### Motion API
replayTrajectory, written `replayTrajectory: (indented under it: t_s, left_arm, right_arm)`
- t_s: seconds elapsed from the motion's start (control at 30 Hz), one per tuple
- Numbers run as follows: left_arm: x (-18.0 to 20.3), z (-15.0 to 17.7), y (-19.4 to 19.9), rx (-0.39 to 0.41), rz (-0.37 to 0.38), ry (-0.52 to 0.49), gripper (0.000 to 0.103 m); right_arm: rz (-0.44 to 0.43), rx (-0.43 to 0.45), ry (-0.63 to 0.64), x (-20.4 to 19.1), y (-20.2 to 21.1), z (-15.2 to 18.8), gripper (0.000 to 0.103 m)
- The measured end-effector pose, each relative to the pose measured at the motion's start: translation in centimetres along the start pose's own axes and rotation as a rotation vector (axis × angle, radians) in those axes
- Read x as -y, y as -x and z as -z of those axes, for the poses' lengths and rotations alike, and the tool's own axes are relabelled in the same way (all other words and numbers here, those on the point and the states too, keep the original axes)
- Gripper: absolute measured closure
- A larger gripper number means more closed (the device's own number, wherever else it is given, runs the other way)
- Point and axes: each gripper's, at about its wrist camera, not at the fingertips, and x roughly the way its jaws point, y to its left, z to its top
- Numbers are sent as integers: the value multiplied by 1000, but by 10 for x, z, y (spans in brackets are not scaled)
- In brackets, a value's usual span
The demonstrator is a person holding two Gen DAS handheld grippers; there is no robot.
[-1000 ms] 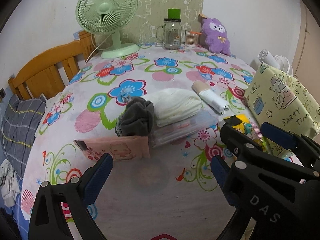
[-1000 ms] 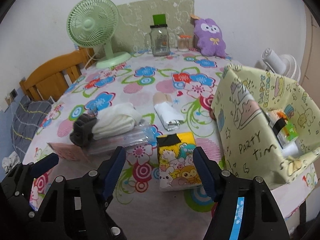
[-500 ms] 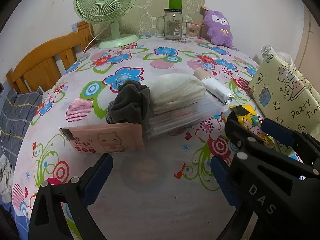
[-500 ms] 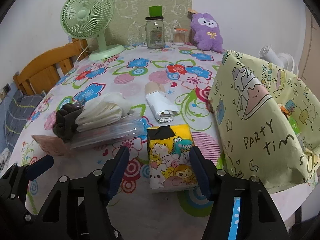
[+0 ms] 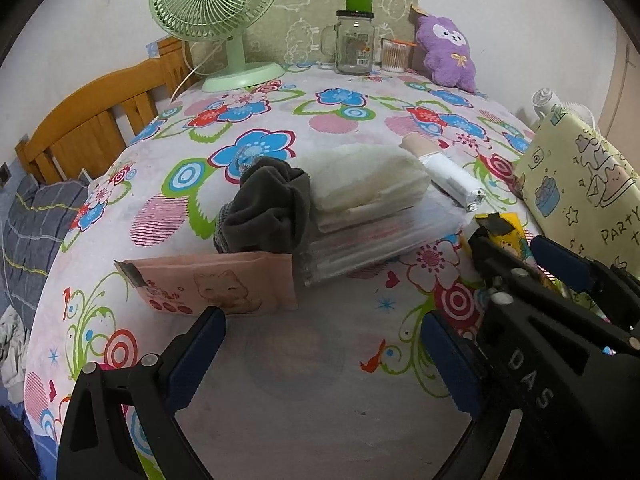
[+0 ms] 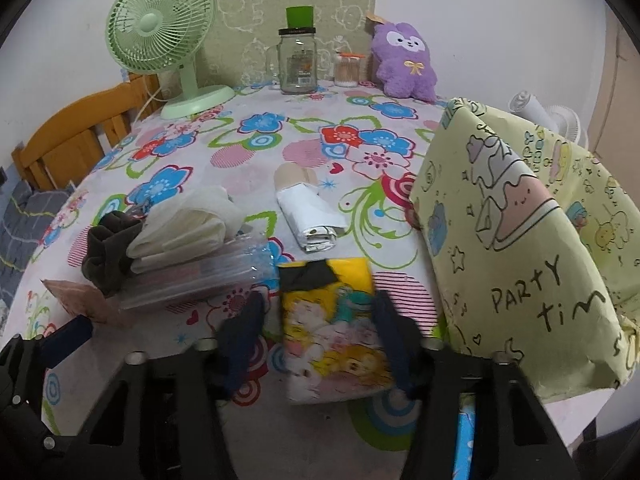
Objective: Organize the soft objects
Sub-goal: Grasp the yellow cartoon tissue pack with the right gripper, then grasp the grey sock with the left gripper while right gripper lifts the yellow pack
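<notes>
A yellow cartoon tissue pack [image 6: 332, 320] lies on the flowered tablecloth [image 6: 256, 144], and my right gripper [image 6: 318, 312] straddles it. Its jaws are closing with the pack between them; a narrow gap still shows at the left finger [image 6: 244, 332]. My left gripper [image 5: 320, 320] hangs open over bare cloth, just short of a pink tissue pack [image 5: 216, 288]. Behind that lie a dark grey cloth [image 5: 268, 212], a folded cream cloth [image 5: 368, 176] on a clear plastic packet [image 5: 380, 240], and a white roll [image 5: 452, 176].
A pale yellow "Party time" paper bag [image 6: 520, 240] stands open at the right edge. At the back are a green fan [image 5: 216, 4], a glass jar [image 5: 356, 44], a cotton-swab pot [image 5: 394, 54] and a purple plush [image 5: 448, 56]. A wooden bed frame [image 5: 88, 124] lies left.
The right gripper's jaws have narrowed around the yellow tissue pack and it has edged forward over it. The left gripper has drawn slightly nearer the pink pack, still open.
</notes>
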Motion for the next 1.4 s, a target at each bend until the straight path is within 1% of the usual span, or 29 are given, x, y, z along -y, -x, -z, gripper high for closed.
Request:
replayTrajectory:
  t_s: [0.2,0.47,0.67,0.77,1.03,1.23,1.4]
  left_arm:
    - [-1,1,2,5,3,3,4]
    - [-9,5,12,23,-12,20,4]
    - [-21,6,19,39,-41,40,4]
    - [-27,5,22,50,-56,37,4]
    - [-45,1,21,46,-58,44,4]
    - [-58,-5,24,53,-59,55,3]
    - [-58,-13,30,68,-53,35,3]
  right_arm:
    - [-15,2,11,-3,3,1,62]
    - [-85,4,17,-14,14,4,65]
    - [-111,4,26,-24,20,4,66]
    - [-115,12,38,-30,24,3,67]
    - [-104,14,47,-43,25,-2,67]
    - [-86,21,29,-44,28,-7,67]
    - [-71,29,20,-43,33,-13,68]
